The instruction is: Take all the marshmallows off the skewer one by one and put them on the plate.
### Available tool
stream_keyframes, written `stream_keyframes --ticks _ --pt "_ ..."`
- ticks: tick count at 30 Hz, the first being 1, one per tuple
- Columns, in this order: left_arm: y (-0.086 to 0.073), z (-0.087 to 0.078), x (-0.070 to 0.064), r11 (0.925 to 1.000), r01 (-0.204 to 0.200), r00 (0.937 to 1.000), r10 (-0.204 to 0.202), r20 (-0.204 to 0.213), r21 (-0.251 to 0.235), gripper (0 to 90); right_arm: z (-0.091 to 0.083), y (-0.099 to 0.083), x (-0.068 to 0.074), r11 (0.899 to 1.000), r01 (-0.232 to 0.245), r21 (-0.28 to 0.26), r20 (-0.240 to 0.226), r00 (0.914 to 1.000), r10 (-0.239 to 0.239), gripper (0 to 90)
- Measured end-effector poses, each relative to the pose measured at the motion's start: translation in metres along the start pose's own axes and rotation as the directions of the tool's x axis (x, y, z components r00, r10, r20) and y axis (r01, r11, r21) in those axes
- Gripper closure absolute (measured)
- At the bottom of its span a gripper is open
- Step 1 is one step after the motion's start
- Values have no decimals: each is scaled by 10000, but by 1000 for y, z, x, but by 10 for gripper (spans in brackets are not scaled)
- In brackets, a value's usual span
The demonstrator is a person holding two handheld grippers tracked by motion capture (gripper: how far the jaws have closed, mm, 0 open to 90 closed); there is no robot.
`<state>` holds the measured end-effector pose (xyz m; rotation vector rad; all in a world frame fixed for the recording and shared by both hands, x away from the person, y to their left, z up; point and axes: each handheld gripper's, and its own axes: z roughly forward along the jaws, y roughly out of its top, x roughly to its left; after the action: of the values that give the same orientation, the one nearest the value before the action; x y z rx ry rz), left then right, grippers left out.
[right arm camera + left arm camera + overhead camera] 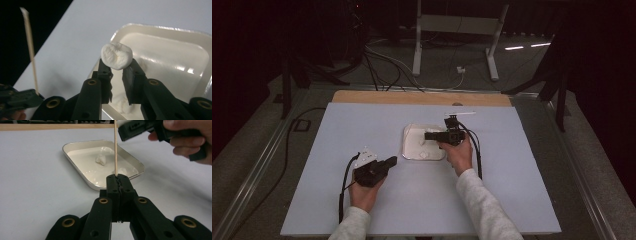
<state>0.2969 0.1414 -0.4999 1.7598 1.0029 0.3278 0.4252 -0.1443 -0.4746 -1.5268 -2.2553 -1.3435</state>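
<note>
While the right gripper's [116,71] fingers [104,71] pinch a marshmallow [116,58] above the tray [160,31], the left gripper's [119,185] fingers [113,187] clamp the foot of an upright wooden skewer [115,147]. The step in hand is judged to be bringing marshmallow to skewer; the next move calls for lining its middle over the tip and pressing down straight. The left gripper view shows two more marshmallows [101,159] lying in the tray; the high view places the tray mid-surface [362,120], left gripper [391,161] just beside it.
</note>
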Motion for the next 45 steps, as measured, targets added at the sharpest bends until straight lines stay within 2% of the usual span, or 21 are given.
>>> stream_keyframes --ticks 4,9,13,23,29,32,35,39,45 --pt "0 1 0 10000 46 10000 -46 32 -12 900 3 -3 -3 9996 58 258 243 9997 -64 731" --pt "0 2 0 10000 85 10000 -85 20 -22 900 3 -2 -4 9997 -26 259 379 9993 16 466" --pt "1 1 1 9999 110 9999 -110 34 -38 900 0 -2 -5 9998 97 159 531 9985 -105 371" --pt "3 0 1 9995 271 9996 -270 52 -191 900 -6 -3 1 9978 651 137 666 9956 -659 275" --pt "8 0 1 9983 511 9987 -509 60 -290 900 -16 -5 8 9921 1250 -60 843 9887 -1240 170" --pt "13 0 2 9965 722 9974 -719 68 -410 900 -21 -7 13 9867 1612 -230 1252 9796 -1572 122" --pt "20 2 3 9953 876 9961 -877 -10 -419 900 -24 -10 17 9810 1915 -298 1171 9754 -1869 22" --pt "30 7 4 9939 1025 9947 -1029 -87 -395 900 -29 -15 23 9701 2405 -323 1321 9631 -2343 0" --pt "43 17 4 9941 1034 9944 -1040 -161 -317 900 -38 -22 25 9642 2601 -510 1338 9586 -2515 0"
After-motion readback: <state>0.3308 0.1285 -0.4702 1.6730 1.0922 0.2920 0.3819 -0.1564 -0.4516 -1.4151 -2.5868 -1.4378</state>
